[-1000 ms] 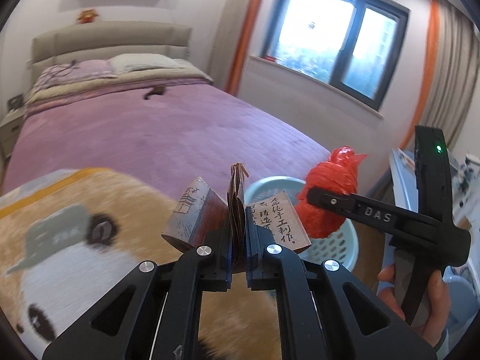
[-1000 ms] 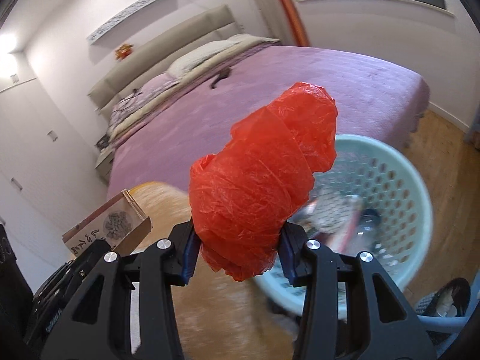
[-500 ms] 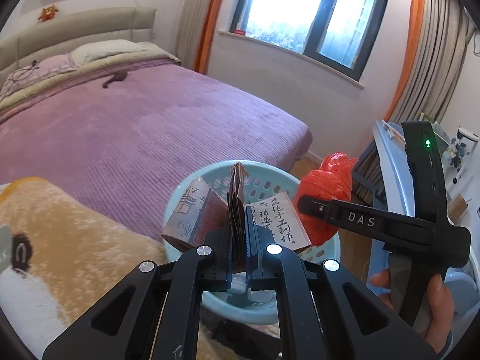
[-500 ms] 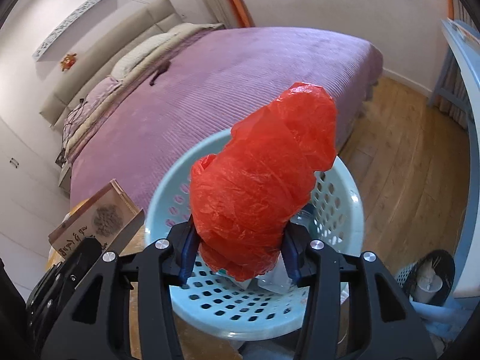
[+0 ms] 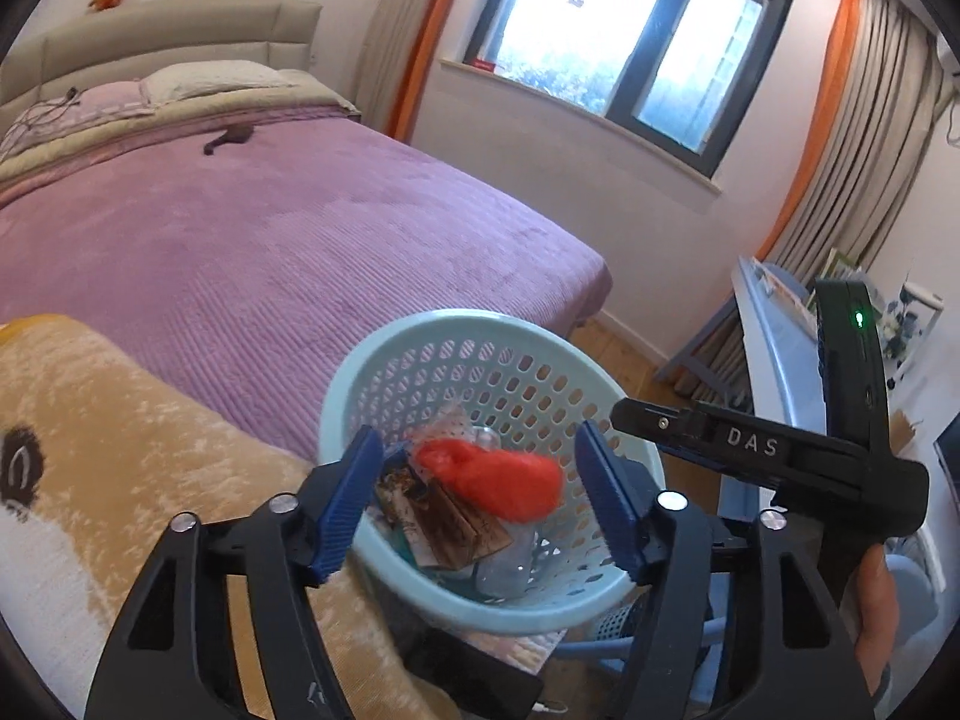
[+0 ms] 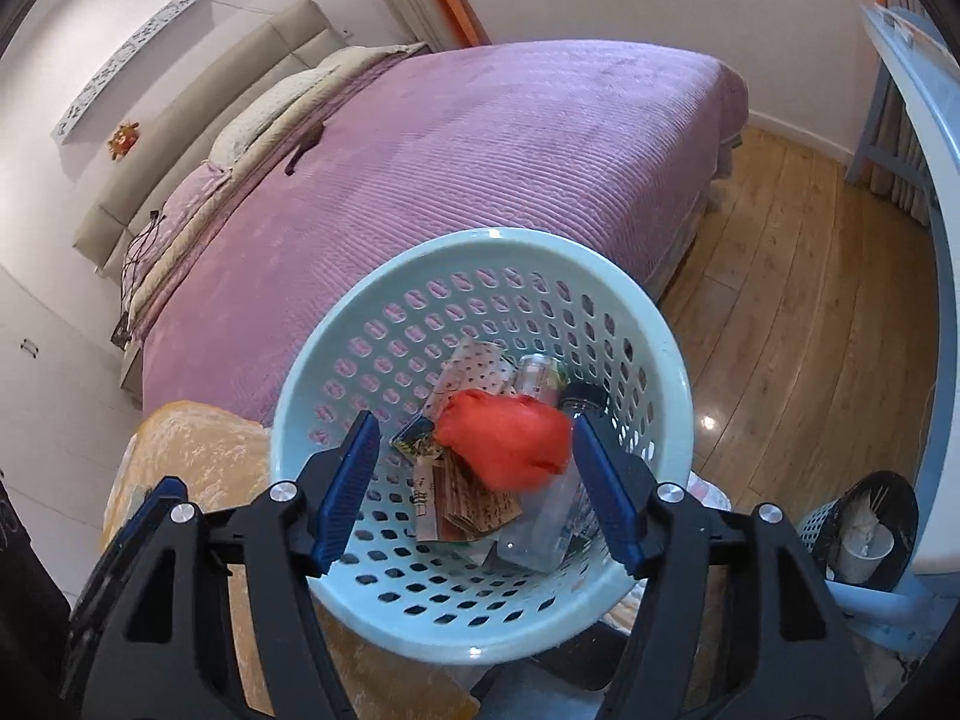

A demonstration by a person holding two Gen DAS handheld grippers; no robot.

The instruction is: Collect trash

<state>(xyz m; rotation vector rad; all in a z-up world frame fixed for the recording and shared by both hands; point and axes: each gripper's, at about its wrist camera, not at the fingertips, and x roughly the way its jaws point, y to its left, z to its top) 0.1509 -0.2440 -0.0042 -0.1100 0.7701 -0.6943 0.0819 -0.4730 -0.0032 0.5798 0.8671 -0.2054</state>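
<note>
1. While both grippers hang over it, the bed (image 5: 288,228) with its purple cover fills the background, just behind the basket.
2. Pale blue perforated basket (image 6: 372,324) stands beside a tan plush blanket (image 5: 150,456), at the foot of the bed.
3. Left gripper (image 5: 480,504): jaws spread wide, blue pads bare, nothing between them; it is poised above the basket's mouth.
4. Right gripper (image 6: 474,486): jaws likewise wide apart and holding nothing; it is positioned over the basket interior. Its black body is visible at the right of the left wrist view.
5. Red plastic bag (image 6: 504,444), crumpled and slightly blurred, is inside the basket on top of the other contents, clear of both sets of pads.
6. Brown printed carton (image 6: 474,510), flattened, lies in the basket beneath the bag, beside a clear plastic bottle (image 6: 540,528).
7. Black mesh bin (image 6: 870,528) stands on the wood floor, well apart to the right.
</note>
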